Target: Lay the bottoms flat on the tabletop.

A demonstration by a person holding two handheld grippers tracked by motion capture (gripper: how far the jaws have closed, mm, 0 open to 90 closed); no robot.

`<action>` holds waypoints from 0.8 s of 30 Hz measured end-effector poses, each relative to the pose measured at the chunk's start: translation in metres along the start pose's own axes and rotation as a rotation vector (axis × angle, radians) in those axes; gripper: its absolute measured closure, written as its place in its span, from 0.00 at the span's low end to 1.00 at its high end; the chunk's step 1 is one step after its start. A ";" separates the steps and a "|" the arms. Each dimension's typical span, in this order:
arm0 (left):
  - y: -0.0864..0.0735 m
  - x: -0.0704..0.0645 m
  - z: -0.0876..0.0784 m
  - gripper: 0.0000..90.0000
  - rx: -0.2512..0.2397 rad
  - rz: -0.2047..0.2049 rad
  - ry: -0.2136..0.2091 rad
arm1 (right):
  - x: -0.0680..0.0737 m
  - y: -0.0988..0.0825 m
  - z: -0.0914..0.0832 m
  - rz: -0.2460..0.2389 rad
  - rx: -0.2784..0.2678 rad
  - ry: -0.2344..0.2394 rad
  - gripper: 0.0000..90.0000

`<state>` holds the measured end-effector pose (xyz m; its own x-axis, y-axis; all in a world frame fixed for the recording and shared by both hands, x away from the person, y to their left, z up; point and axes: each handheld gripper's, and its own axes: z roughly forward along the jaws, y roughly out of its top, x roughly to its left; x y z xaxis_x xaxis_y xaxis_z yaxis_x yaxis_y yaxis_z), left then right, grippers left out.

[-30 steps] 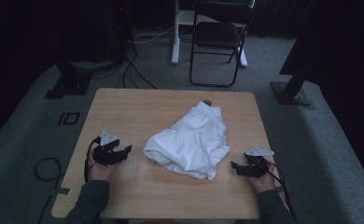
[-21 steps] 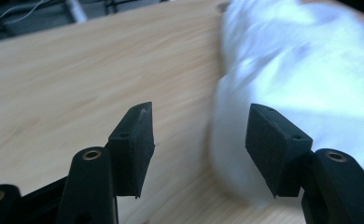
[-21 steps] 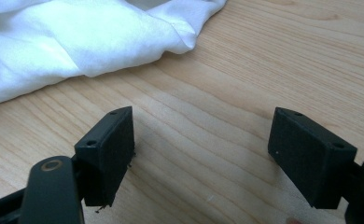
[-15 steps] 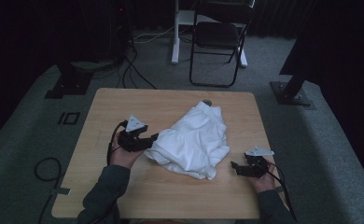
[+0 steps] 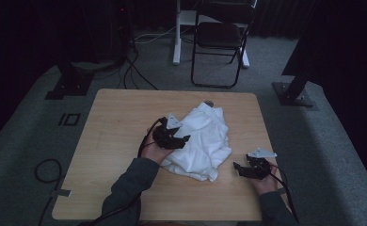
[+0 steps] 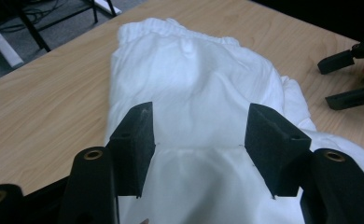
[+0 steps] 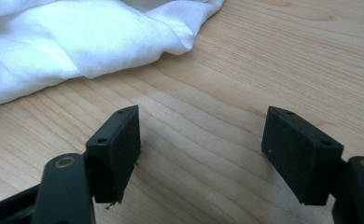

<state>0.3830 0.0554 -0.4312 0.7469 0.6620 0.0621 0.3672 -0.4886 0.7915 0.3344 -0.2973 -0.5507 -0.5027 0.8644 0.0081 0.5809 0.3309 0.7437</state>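
Wooden table [image 5: 111, 141] seen from the high view, with a crumpled white garment [image 5: 205, 141] lying near its middle, its gathered waistband end [image 6: 180, 32] toward the far edge. At left, the left gripper [image 5: 184, 140] hangs over the near-left part of the garment; in the left gripper view its jaws stand wide apart with the cloth spread beneath and between them, the pads [image 6: 133, 144] not pressing on it, so nothing is held. At right, the right gripper [image 5: 238, 168] rests low over bare wood just beside the garment's near-right corner [image 7: 189, 28]; its jaws stand wide, have just been closing a little, and have only table between them. The step in hand appears to be taking a first hold on the garment with the left gripper. To do it well, the jaws should probably be lowered onto a single fold or an edge rather than the flat middle, so that the pads pinch a ridge of cloth and not several layers; the right gripper is well placed to take the near corner next.
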 end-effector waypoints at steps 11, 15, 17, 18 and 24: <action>-0.010 0.006 0.061 0.34 0.154 0.011 0.035 | 0.004 0.001 0.001 -0.011 -0.002 0.007 0.31; -0.022 0.025 0.058 0.70 0.174 -0.050 0.025 | 0.005 0.001 0.001 -0.012 -0.001 0.009 0.31; -0.026 0.033 0.052 0.83 0.162 -0.079 0.022 | 0.005 0.001 0.001 -0.011 -0.001 0.008 0.32; -0.028 0.037 0.049 0.86 0.154 -0.101 0.022 | 0.005 0.001 0.001 -0.011 -0.001 0.009 0.33; -0.052 0.070 0.014 0.88 0.108 -0.258 0.014 | 0.007 0.001 0.000 -0.018 -0.008 0.016 0.39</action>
<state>0.4242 0.1193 -0.4766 0.6136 0.7798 -0.1243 0.6018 -0.3600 0.7129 0.3311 -0.2906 -0.5502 -0.5235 0.8520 0.0049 0.5664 0.3437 0.7491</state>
